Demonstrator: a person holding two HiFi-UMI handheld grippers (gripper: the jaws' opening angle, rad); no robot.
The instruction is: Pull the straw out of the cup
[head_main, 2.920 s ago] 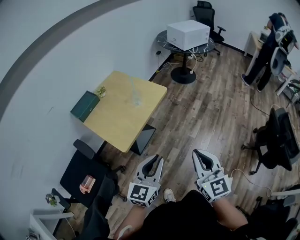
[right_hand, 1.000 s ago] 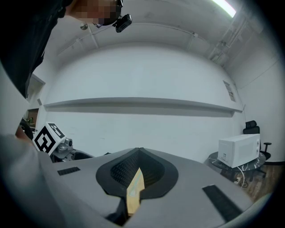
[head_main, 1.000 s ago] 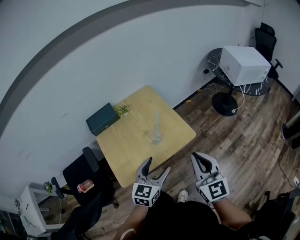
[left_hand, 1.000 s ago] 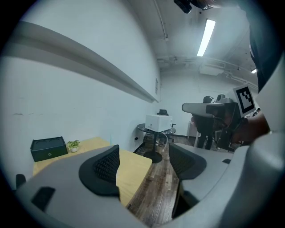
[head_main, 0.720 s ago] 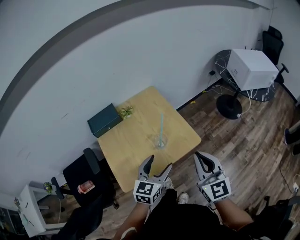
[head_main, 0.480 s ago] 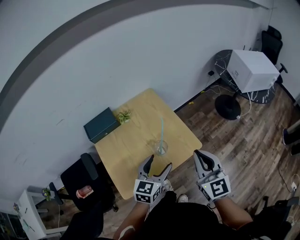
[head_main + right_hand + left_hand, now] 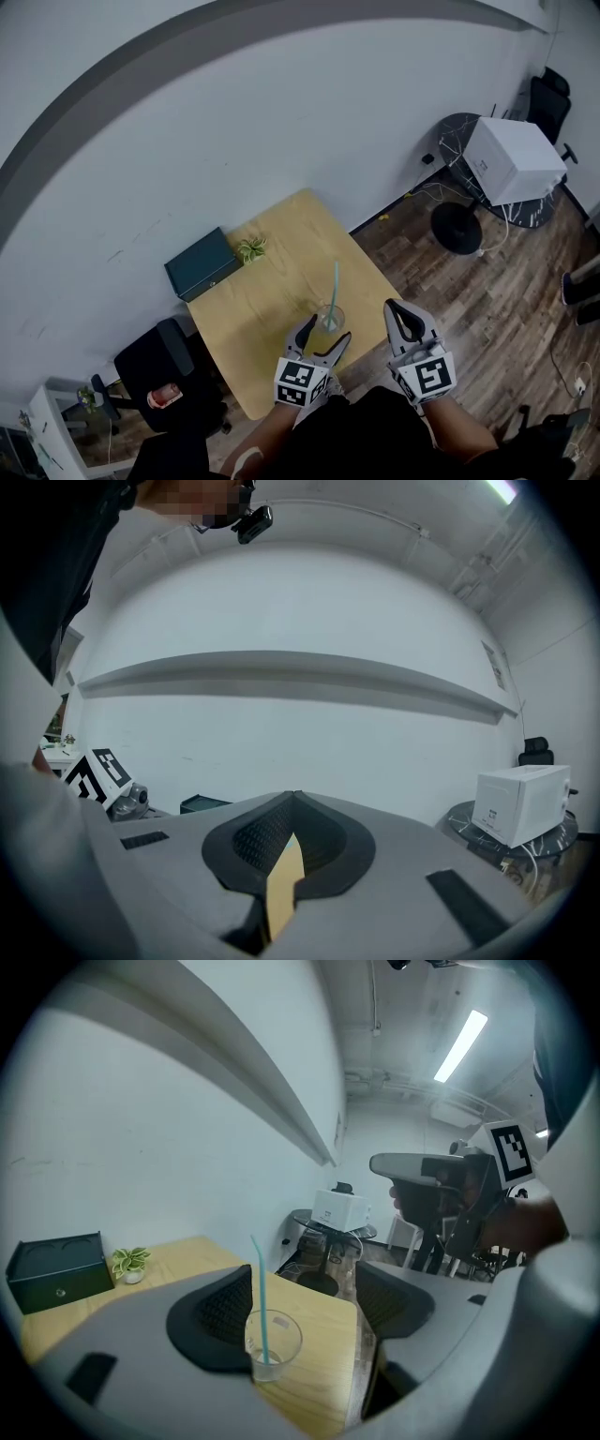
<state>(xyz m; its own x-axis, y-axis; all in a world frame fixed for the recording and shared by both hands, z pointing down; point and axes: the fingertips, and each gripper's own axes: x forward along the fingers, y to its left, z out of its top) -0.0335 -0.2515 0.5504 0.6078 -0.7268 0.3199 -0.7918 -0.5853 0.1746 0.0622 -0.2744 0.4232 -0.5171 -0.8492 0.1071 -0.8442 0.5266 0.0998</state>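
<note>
A clear plastic cup [image 7: 329,319] with a teal straw [image 7: 335,286] standing in it sits near the front edge of the yellow table [image 7: 272,291]. My left gripper [image 7: 325,332] is open right at the cup. In the left gripper view the cup [image 7: 273,1342] and straw [image 7: 260,1293] show between the dark fingers [image 7: 217,1314], nearer the left one; contact cannot be told. My right gripper [image 7: 400,310] hangs shut and empty beside the table's right corner, and in the right gripper view this gripper [image 7: 294,802] has its jaws meeting at the tips.
A dark green box [image 7: 201,264] and a small potted plant [image 7: 250,249] stand at the table's far side by the wall. A black chair [image 7: 155,361] is left of the table. A white box [image 7: 514,159] rests on a round table at the right, over wooden floor.
The table has come closer. Both grippers moved forward to its front edge, and the open left gripper has reached the cup. The right one stayed shut.
</note>
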